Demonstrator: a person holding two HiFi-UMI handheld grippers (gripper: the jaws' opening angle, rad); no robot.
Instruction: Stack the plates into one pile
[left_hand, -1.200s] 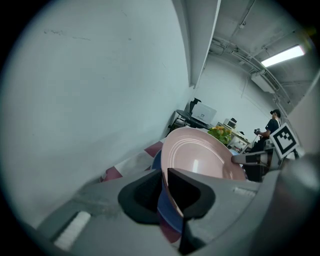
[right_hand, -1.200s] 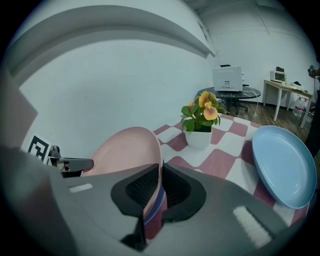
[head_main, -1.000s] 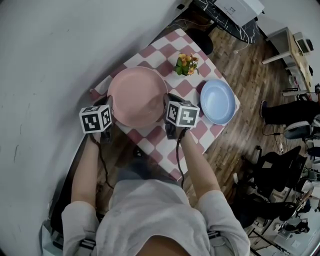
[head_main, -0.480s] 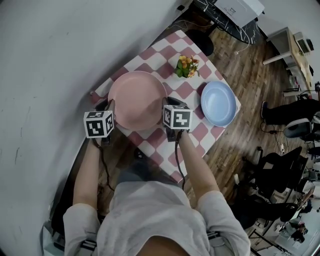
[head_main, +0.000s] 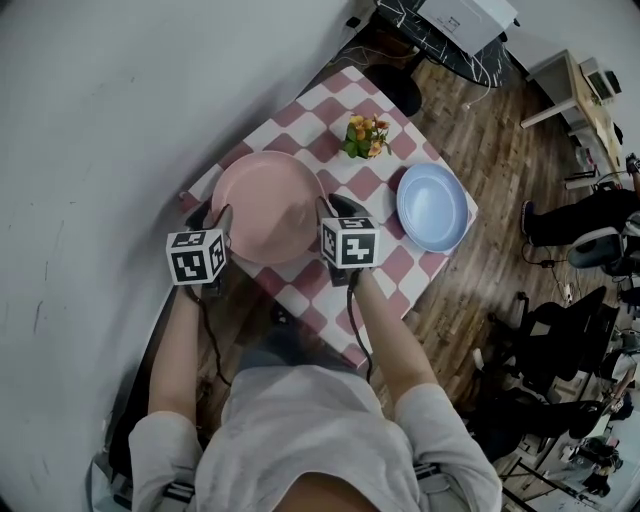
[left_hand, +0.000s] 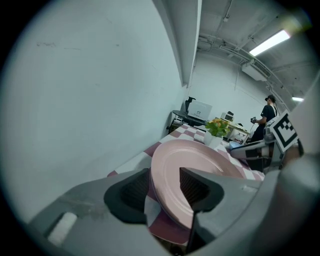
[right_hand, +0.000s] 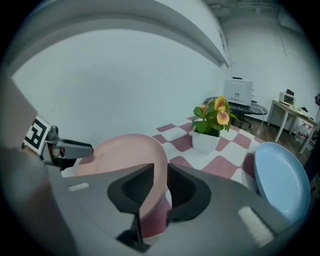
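The pink plate lies flat on the near-left of the checkered table. The left gripper and right gripper have just been opening; each is released, with the plate's rim loose between its pads. This looks like the let-go step. Next, both must back off and fetch the blue plate, well apart at the right. There are two plates, one potted plant and two grippers.

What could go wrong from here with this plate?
The left gripper and right gripper have just been opening their jaws, with the rim of the pink plate between each pair; pulling back crookedly may snag it and drag it off the table edge. Pushing forward may knock the flower pot.
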